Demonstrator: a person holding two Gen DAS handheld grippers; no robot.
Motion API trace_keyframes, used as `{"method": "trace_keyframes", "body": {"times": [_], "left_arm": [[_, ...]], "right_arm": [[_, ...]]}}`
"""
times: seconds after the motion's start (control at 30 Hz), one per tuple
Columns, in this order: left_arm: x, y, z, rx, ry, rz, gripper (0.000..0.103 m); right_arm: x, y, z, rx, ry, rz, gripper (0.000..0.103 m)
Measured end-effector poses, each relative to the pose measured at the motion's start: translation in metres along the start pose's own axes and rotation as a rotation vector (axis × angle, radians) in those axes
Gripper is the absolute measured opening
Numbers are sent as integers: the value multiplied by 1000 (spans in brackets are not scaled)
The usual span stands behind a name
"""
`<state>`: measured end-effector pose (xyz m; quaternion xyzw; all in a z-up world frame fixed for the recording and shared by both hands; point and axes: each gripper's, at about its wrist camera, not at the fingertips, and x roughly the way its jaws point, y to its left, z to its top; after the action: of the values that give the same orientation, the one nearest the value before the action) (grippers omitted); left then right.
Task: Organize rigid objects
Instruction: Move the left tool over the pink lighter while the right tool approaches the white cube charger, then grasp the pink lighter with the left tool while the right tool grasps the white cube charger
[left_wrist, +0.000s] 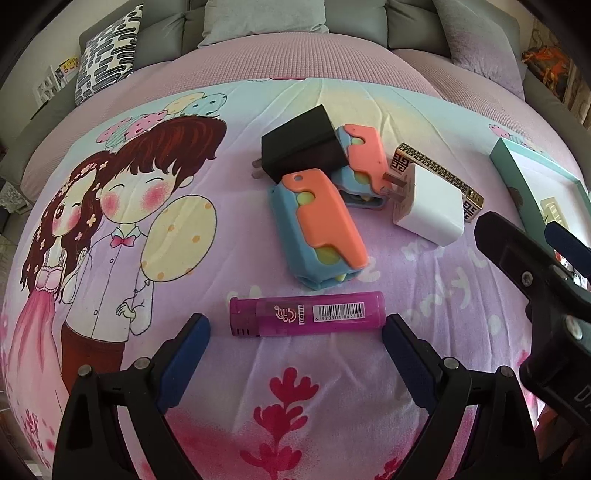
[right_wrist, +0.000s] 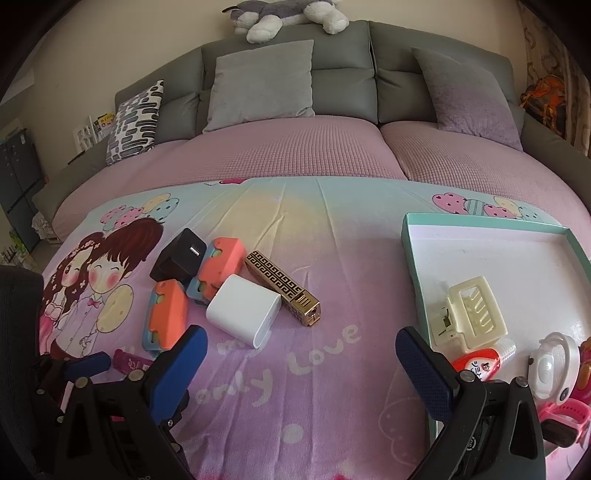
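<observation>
A purple lighter lies crosswise on the cartoon bedsheet, between the tips of my open left gripper; the pads do not press on it. Beyond it sit two orange-and-blue toys, a black charger, a white charger and a gold patterned lighter. My right gripper hovers open over bare sheet with nothing in it, left of the teal tray. In the tray lie a cream hair clip, a small red-labelled bottle and a pink watch.
The sheet covers a pink-topped sofa bed with grey cushions and a patterned pillow at the back. A plush toy lies on the backrest. The right gripper stands close beside the white charger.
</observation>
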<state>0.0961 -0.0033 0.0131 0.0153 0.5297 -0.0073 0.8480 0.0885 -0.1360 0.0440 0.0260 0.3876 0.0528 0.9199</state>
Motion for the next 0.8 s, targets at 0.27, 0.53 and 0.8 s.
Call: {"method": "trace_keyframes", "body": {"times": [0.27, 0.53, 0.8], "left_arm": [[0, 28, 0, -38, -39, 37, 95], [6, 31, 4, -31, -52, 26, 95], [8, 36, 5, -58, -45, 10, 95]], "right_arm": [[16, 13, -1, 20, 15, 44, 103], [31, 11, -1, 84, 33, 69, 103], [39, 8, 0, 130, 42, 80, 103]]}}
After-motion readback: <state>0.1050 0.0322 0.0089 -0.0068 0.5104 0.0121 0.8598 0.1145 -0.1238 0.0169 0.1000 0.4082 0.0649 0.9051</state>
